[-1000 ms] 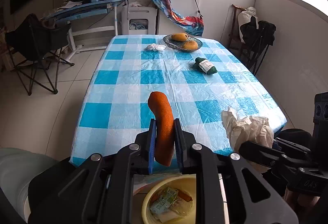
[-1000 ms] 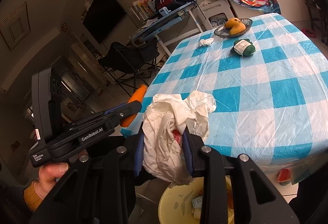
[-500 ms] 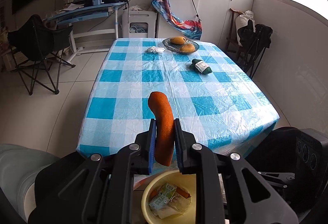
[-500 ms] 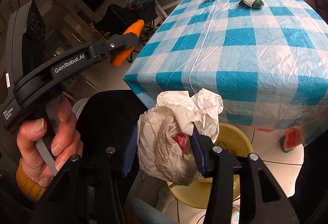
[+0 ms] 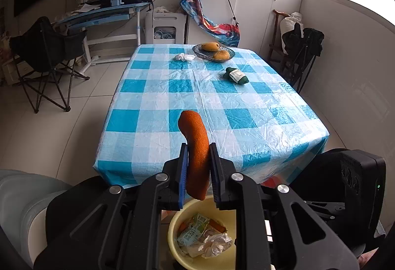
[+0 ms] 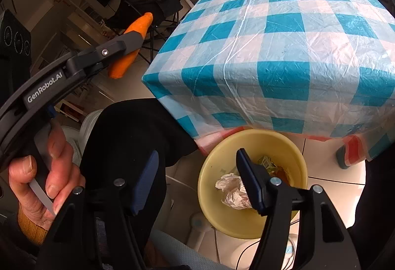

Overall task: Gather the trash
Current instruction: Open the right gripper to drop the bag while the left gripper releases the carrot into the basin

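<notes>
My left gripper is shut on an orange carrot-shaped piece, held upright above the near table edge; the same carrot piece shows at the left of the right wrist view. Below stands a yellow bin with wrappers inside. My right gripper hangs over that yellow bin, its jaws opening with nothing between them. A crumpled white paper wad lies in the bin. A small white crumpled tissue rests on the far part of the table.
The table carries a blue-and-white checked cloth, a bowl with yellow fruit and a green wrapped item. A folding chair stands left. A person's hand grips the left gripper's handle; a dark-clad knee sits beside the bin.
The right gripper's jaws spread and the white paper wad dropped from them into the yellow bin. The left gripper drew back from the table, still holding the carrot piece.
</notes>
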A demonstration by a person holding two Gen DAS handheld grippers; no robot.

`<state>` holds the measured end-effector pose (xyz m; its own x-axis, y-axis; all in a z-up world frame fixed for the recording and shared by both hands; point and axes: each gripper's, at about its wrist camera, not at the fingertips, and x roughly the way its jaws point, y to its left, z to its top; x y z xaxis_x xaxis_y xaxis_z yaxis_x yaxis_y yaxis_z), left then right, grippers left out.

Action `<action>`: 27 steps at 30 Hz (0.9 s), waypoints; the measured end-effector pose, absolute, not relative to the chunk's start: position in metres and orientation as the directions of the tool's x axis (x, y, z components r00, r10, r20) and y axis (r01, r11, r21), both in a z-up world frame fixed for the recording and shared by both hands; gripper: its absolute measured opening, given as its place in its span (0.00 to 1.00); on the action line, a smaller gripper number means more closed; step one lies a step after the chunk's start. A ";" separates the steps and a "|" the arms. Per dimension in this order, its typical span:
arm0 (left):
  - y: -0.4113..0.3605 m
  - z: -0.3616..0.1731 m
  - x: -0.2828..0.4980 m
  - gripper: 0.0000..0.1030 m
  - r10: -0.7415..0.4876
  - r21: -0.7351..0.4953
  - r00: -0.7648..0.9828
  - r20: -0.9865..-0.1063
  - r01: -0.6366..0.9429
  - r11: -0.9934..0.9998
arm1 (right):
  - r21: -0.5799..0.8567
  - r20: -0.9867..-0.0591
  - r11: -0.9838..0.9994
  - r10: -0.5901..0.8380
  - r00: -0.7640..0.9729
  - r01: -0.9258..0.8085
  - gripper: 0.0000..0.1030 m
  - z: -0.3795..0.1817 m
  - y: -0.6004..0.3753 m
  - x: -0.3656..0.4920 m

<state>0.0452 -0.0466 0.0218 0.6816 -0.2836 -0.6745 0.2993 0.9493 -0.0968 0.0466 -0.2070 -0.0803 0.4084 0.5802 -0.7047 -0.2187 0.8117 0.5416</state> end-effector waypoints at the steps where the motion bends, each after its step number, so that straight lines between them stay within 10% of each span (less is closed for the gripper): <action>1: -0.047 0.022 0.044 0.16 -0.284 -0.097 0.681 -0.675 0.300 0.949 | 0.545 -0.701 0.811 0.579 0.416 -0.210 0.62 -0.080 -0.209 0.046; 19: -0.085 -0.023 0.018 0.17 -0.347 -0.089 0.465 -0.814 0.490 0.867 | 0.667 -0.584 0.745 0.548 0.598 -0.031 0.68 -0.073 -0.261 0.044; 27: -0.084 -0.025 0.014 0.38 -0.312 -0.047 0.487 -0.816 0.481 0.876 | 0.670 -0.578 0.742 0.543 0.609 -0.025 0.69 -0.071 -0.263 0.043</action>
